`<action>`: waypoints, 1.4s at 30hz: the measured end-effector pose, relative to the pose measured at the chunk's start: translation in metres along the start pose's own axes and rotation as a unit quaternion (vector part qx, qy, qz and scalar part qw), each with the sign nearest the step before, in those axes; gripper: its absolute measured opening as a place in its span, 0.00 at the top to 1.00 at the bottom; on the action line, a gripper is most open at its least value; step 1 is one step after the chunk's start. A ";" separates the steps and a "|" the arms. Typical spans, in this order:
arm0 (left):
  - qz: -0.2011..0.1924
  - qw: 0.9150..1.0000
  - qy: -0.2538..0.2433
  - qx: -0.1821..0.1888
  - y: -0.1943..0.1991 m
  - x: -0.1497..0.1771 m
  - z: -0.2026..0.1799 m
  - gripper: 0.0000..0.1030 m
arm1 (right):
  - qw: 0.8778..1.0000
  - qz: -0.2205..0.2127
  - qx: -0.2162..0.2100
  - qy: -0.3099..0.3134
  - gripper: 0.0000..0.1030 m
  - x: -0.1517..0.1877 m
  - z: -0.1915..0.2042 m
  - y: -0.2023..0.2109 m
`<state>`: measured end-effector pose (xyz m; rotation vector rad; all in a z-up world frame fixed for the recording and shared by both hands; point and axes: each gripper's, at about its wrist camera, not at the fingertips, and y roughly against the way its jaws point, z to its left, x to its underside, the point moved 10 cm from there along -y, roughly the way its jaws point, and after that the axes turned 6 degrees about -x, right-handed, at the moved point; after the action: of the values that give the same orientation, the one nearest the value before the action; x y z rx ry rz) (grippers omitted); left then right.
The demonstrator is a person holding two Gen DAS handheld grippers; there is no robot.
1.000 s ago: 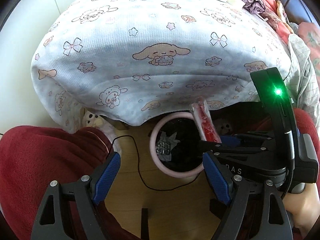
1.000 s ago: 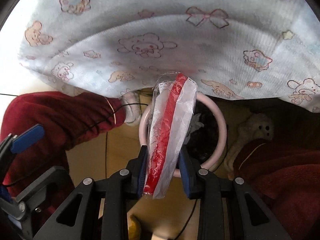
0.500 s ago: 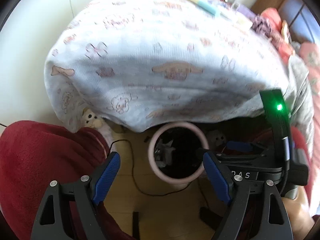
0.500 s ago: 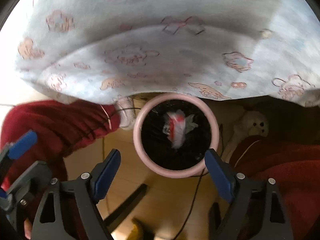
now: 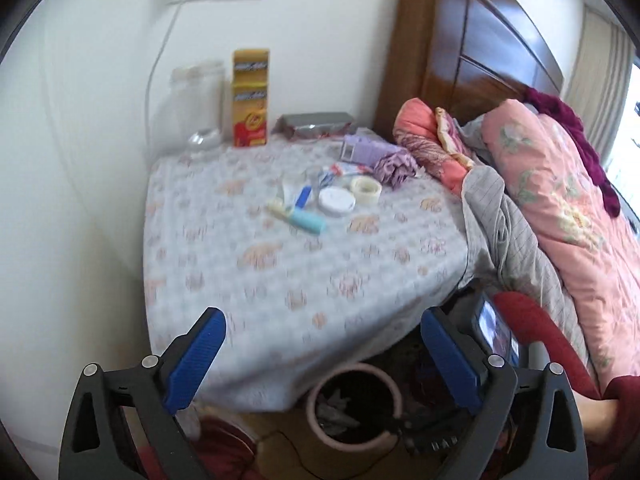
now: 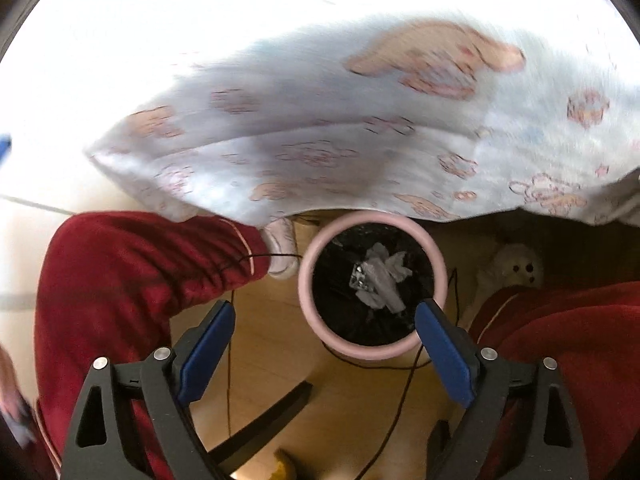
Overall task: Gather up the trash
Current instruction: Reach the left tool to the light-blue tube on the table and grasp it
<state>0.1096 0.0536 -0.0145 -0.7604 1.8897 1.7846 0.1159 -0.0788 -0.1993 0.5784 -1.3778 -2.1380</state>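
While my right gripper hangs over the pink-rimmed bin, its jaws have just been opening and stand spread with nothing between them; crumpled wrappers lie inside the bin. My left gripper, jaws also just opened wider and empty, sits above the same bin. Only its camera shows beyond the bin: the tablecloth carrying a blue tube, tape roll and yellow box. Only the right view shows red trouser legs flanking the bin.
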 end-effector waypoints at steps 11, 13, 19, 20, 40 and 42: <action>0.092 0.979 -0.183 0.011 -0.085 -0.060 -0.024 0.00 | 0.999 -0.017 -0.047 0.021 0.12 0.002 0.022 0.015; 0.099 0.972 -0.211 0.024 -0.101 -0.060 -0.030 0.00 | 0.998 -0.018 -0.056 0.011 0.12 0.001 0.019 0.015; 0.155 0.965 -0.211 0.016 -0.158 -0.062 -0.014 0.01 | 0.996 -0.025 -0.087 -0.011 0.12 -0.001 0.015 0.019; 0.164 0.964 -0.208 0.015 -0.165 -0.062 -0.012 0.01 | 0.995 -0.027 -0.093 -0.015 0.12 -0.002 0.015 0.020; 0.183 0.966 -0.182 0.027 -0.197 -0.054 -0.006 0.14 | 0.985 -0.025 -0.154 -0.075 0.11 -0.013 0.007 0.017; 0.168 0.968 -0.185 0.031 -0.192 -0.057 -0.012 0.28 | 0.985 -0.024 -0.154 -0.075 0.11 -0.013 0.008 0.018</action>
<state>0.2785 0.0428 -0.1220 -0.0695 1.8816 1.8896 0.1242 -0.0714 -0.1793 0.3390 -1.0819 -2.4140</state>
